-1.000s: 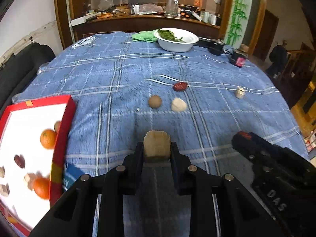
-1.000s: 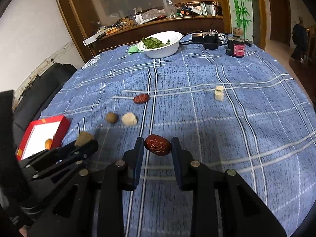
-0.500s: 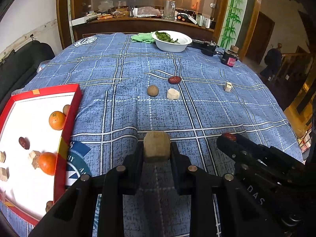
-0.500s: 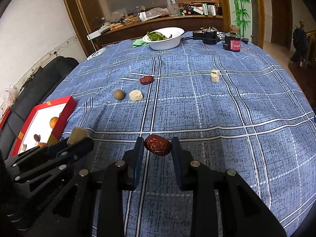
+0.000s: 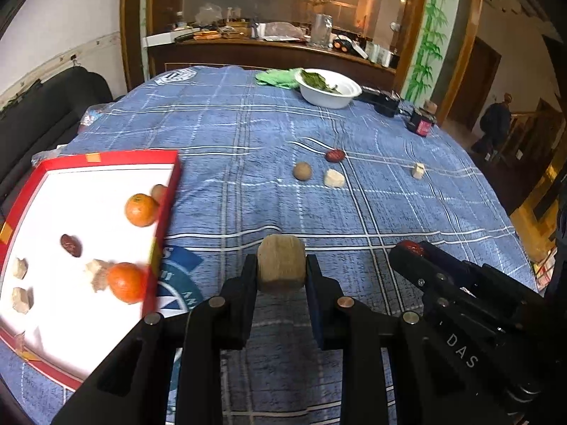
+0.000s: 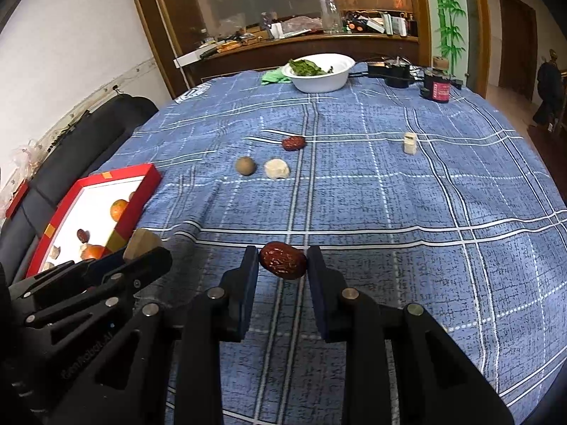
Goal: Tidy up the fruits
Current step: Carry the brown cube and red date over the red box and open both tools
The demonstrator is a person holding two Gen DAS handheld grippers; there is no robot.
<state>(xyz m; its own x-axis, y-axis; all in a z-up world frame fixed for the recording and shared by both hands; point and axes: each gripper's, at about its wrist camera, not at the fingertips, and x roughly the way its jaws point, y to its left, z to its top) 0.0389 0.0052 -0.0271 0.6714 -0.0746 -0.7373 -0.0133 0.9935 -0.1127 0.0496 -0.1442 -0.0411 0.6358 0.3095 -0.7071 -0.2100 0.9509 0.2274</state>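
My left gripper [image 5: 281,269] is shut on a tan fruit chunk [image 5: 281,262] and holds it above the blue cloth, just right of the red tray [image 5: 166,205]. The tray holds two oranges [image 5: 141,209], a red date [image 5: 71,245] and several pale chunks. My right gripper [image 6: 282,262] is shut on a dark red date [image 6: 282,260] above the cloth; it also shows at the right of the left wrist view [image 5: 411,248]. On the cloth farther off lie a brown round fruit [image 5: 302,171], a pale chunk [image 5: 334,178], a red date [image 5: 335,155] and a small pale cube [image 5: 418,170].
A white bowl of greens [image 5: 329,88] and a green cloth [image 5: 278,78] stand at the far side of the table. A black device [image 5: 384,104] and a dark jar [image 5: 421,124] stand at the far right. A black sofa [image 5: 39,113] lies to the left.
Both grippers have drawn back toward the near side and left, each still holding its piece. The red tray now shows more fully beside the left gripper.
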